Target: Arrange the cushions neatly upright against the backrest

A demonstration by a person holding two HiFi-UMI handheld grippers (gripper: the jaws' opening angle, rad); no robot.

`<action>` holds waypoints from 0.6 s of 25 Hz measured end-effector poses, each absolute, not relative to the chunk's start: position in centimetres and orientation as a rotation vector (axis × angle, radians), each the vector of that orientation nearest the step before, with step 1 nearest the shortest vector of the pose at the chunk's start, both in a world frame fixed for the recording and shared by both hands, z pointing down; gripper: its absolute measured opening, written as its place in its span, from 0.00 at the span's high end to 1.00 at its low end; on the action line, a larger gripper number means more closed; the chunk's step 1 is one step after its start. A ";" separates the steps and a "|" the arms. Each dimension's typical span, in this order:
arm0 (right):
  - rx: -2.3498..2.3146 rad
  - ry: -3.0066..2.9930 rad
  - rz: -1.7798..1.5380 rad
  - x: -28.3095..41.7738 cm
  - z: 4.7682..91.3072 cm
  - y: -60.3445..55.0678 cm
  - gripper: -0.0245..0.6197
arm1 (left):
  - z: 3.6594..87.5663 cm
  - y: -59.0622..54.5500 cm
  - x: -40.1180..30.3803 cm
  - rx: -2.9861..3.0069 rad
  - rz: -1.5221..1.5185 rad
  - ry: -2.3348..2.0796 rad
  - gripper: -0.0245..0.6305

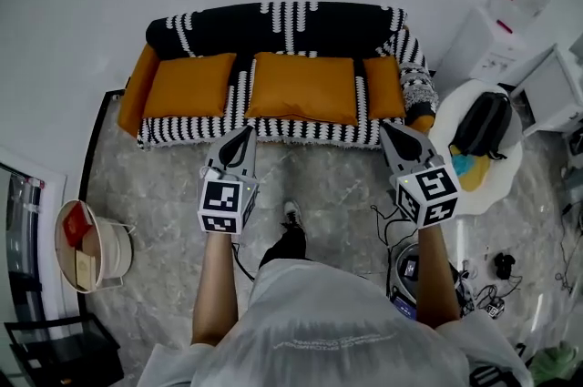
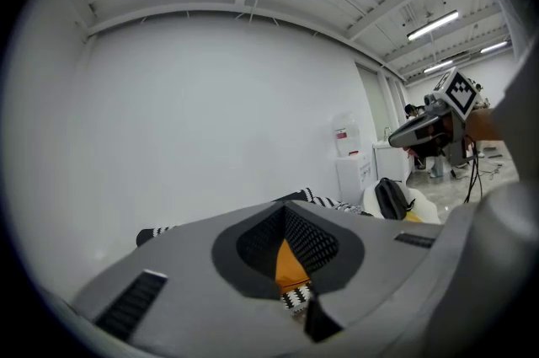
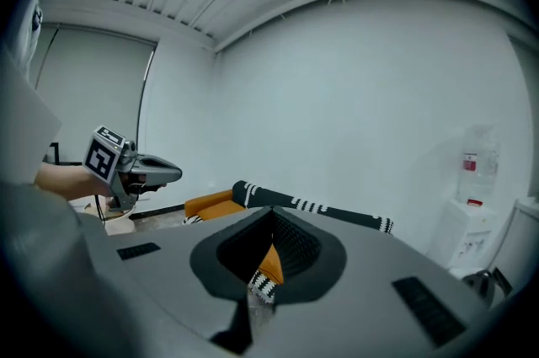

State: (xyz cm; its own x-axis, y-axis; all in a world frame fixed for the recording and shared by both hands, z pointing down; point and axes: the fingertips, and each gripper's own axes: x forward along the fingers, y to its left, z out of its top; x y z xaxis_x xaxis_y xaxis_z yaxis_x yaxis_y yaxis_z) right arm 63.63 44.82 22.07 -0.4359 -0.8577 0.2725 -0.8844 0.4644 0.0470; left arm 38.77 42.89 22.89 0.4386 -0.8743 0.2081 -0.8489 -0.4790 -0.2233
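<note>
Head view: a sofa [image 1: 290,28] draped in a black-and-white patterned cover stood against a white wall. Three orange cushions lay flat on its seat, the left cushion [image 1: 189,85], the middle cushion [image 1: 303,87] and a narrower right cushion [image 1: 383,87]; none leaned on the backrest. The left claw [image 1: 244,133] and the right claw [image 1: 387,129] were held out over the marble floor [image 1: 164,185] just short of the sofa's front edge, both closed and empty. A round white table [image 1: 455,107] carrying a black bag [image 1: 483,123] stood just beside the sofa's right end, near the right claw. A white bin [image 1: 100,249] sat at the far left, and the person's shoe [image 1: 291,214] showed between the arms. Left gripper view: the jaws met, with orange cushion and striped cover seen past them. Right gripper view: the jaws were pressed together, the sofa beyond.
</note>
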 end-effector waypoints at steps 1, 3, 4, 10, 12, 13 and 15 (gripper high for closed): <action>1.505 -2.457 0.155 63.3 21.8 43.3 0.96 | 22.8 41.3 38.4 -2.595 -0.459 1.552 0.93; 1.520 -2.450 0.166 62.9 21.5 40.5 0.96 | 22.7 38.3 37.7 -2.602 -0.469 1.545 0.93; 1.524 -2.445 0.173 62.7 21.4 39.2 0.96 | 22.7 36.9 37.5 -2.606 -0.476 1.540 0.93; 1.548 -2.415 0.212 61.4 22.3 31.7 0.96 | 24.2 29.1 35.7 -2.629 -0.529 1.534 0.93; 1.565 -2.389 0.210 61.3 23.0 29.5 0.96 | 25.1 26.8 35.1 -2.644 -0.552 1.536 0.93; 1.575 -2.374 0.214 61.3 23.4 28.5 0.96 | 25.7 25.8 34.8 -2.654 -0.565 1.537 0.93; 1.595 -2.335 0.229 61.3 24.3 26.7 0.96 | 27.1 24.0 34.0 -2.677 -0.597 1.539 0.93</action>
State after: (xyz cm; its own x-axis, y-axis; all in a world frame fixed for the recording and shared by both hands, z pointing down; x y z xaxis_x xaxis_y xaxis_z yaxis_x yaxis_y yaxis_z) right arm 61.29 26.69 24.31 -0.3364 -0.8798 0.3359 -0.9283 0.3699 0.0390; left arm 34.01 23.98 27.07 0.4490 -0.8325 0.3246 -0.8337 -0.5210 -0.1829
